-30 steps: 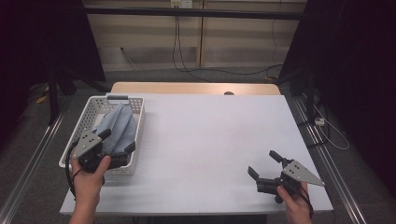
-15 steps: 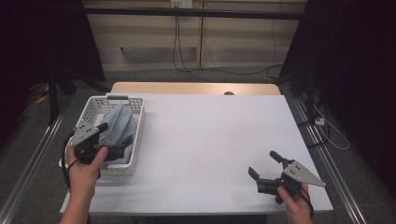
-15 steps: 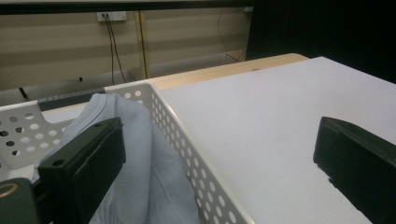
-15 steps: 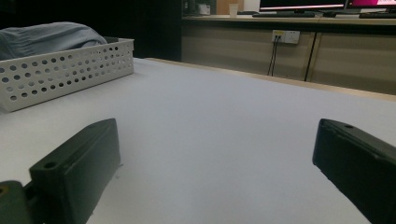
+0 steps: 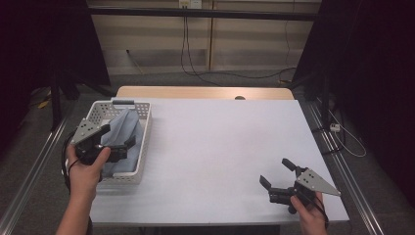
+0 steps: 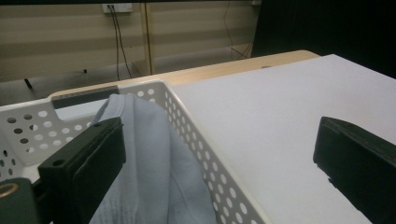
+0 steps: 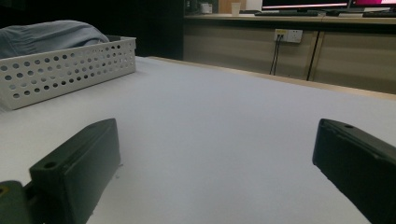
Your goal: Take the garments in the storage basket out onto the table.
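Grey-blue cloth (image 5: 122,137): soft, creased fabric, heaped in a peak inside the basket, far-left part of the table; I see its folds close up in the left gripper view (image 6: 154,168).
Basket (image 5: 143,147): white plastic, rectangular, walls w/ round perforations, dark strip on far rim; sits near table's left edge.
Table (image 5: 220,142): matte white top, smooth, light wood strip along far edge.
L hand (image 5: 84,169): forearm comes in from near-left, hand wrapped round the gripper body, held over the basket's near-left part.
L gripper (image 5: 125,146): jaws spread wide, gripping nothing; from above the tips sit over the cloth. In its own view one jaw is over the cloth, the other over bare table, basket wall between them. Can't tell if a jaw touches the fabric.
R hand (image 5: 308,208): at near-right corner, low by the table edge, grey three-cornered plate on top.
R gripper (image 5: 276,174): black blocky jaws parted wide, nothing between, aimed far-left across bare table toward the basket.
Change vs 1 s ago: L gripper has moved farther up over the basket & cloth; I see no shift in R gripper, basket or cloth.
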### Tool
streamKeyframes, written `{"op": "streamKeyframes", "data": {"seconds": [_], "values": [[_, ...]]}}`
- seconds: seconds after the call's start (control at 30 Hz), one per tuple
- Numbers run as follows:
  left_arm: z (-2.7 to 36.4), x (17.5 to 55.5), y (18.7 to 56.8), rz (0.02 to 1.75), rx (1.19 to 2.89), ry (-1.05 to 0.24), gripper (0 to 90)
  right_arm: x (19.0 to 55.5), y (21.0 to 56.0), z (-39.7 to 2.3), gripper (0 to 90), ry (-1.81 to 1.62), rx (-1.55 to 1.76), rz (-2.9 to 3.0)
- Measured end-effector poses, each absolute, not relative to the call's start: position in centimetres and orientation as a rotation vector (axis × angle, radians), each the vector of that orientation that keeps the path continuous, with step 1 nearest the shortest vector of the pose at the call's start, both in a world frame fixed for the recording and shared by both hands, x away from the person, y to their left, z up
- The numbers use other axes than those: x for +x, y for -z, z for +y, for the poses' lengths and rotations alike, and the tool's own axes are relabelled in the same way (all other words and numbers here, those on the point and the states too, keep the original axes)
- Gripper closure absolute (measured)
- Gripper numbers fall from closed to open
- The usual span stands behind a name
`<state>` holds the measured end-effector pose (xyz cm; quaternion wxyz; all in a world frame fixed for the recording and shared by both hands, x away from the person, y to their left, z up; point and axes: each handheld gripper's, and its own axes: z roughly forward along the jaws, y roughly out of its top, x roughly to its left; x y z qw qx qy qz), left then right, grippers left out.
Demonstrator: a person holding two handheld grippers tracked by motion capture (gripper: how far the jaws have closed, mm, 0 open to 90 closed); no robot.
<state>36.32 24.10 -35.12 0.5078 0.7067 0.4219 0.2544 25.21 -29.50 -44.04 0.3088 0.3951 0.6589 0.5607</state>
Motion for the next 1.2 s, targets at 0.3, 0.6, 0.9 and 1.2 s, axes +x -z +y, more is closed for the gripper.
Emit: {"op": "streamKeyframes", "data": {"seconds": [0.3,0.6,0.9,1.2], "values": [[25.4,37.2,35.1,1.068,1.725,-0.621,2.6,25.4,44.0,-29.4,0.6,-1.488,1.041,1.747],[26.0,38.2,34.6,1.096,1.744,-0.626,2.7,25.2,44.0,-29.4,0.6,-1.484,1.034,1.753],[26.2,39.5,34.0,1.117,1.787,-0.615,2.7,25.4,44.0,-29.4,0.8,-1.487,1.033,1.757],[26.5,40.5,34.5,1.156,1.804,-0.605,3.0,25.3,44.1,-29.4,0.8,-1.486,1.026,1.766]]}}
